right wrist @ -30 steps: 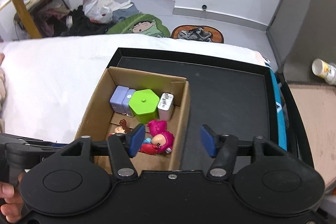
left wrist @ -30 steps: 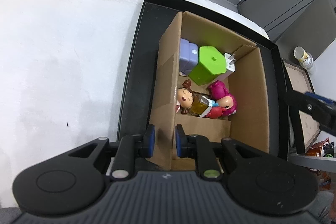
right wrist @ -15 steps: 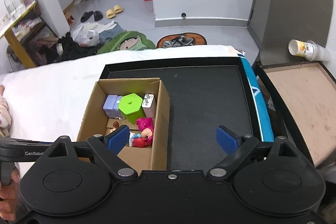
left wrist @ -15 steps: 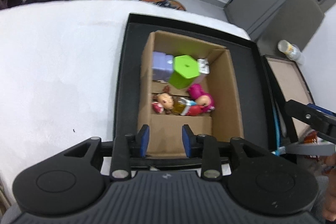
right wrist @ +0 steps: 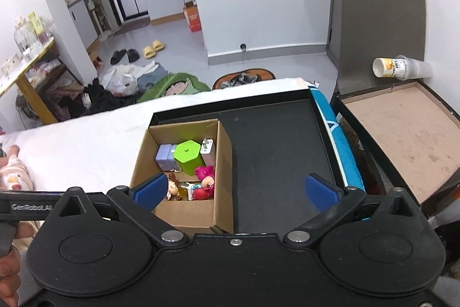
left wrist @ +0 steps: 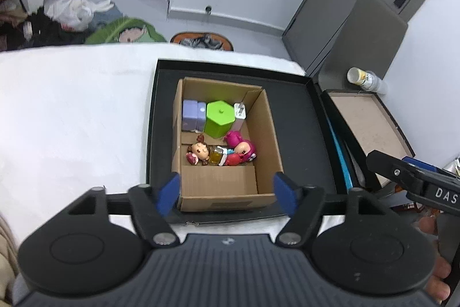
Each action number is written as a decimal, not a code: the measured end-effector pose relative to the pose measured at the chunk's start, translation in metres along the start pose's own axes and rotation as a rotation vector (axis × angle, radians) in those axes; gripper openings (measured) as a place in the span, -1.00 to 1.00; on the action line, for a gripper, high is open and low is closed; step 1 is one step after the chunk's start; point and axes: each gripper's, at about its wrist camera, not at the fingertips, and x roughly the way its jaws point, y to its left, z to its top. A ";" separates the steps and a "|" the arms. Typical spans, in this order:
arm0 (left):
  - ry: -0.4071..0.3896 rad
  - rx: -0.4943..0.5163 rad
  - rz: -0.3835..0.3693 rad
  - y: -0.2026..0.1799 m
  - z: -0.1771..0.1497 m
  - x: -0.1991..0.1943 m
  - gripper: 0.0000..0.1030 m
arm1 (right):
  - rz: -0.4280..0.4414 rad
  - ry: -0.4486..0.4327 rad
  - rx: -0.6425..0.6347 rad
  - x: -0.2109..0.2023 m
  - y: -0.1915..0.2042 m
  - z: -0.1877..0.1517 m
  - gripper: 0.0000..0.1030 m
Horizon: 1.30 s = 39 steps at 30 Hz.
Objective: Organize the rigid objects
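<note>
While both grippers, left [left wrist: 227, 193] and right [right wrist: 237, 190], have just spread wide, empty, above the box [left wrist: 266, 134], we risk toppling the toys [left wrist: 221, 153] by reaching back in.

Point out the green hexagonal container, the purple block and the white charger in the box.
green hexagonal container [left wrist: 220, 114]: left wrist view, on its lid.
purple block [left wrist: 193, 114]: left wrist view, top face.
white charger [right wrist: 207, 149]: right wrist view, upper body.
</note>
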 end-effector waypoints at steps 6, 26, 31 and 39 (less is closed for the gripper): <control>-0.072 0.012 -0.038 -0.006 -0.011 -0.035 0.75 | -0.058 -0.040 0.031 -0.025 -0.003 -0.009 1.00; -0.164 0.100 -0.102 -0.023 -0.053 -0.091 0.93 | -0.094 -0.138 0.135 -0.093 -0.004 -0.041 1.00; -0.186 0.131 -0.106 -0.027 -0.064 -0.100 0.94 | -0.109 -0.145 0.140 -0.101 -0.002 -0.047 1.00; -0.211 0.150 -0.090 -0.027 -0.082 -0.114 0.96 | -0.110 -0.151 0.141 -0.110 0.000 -0.058 1.00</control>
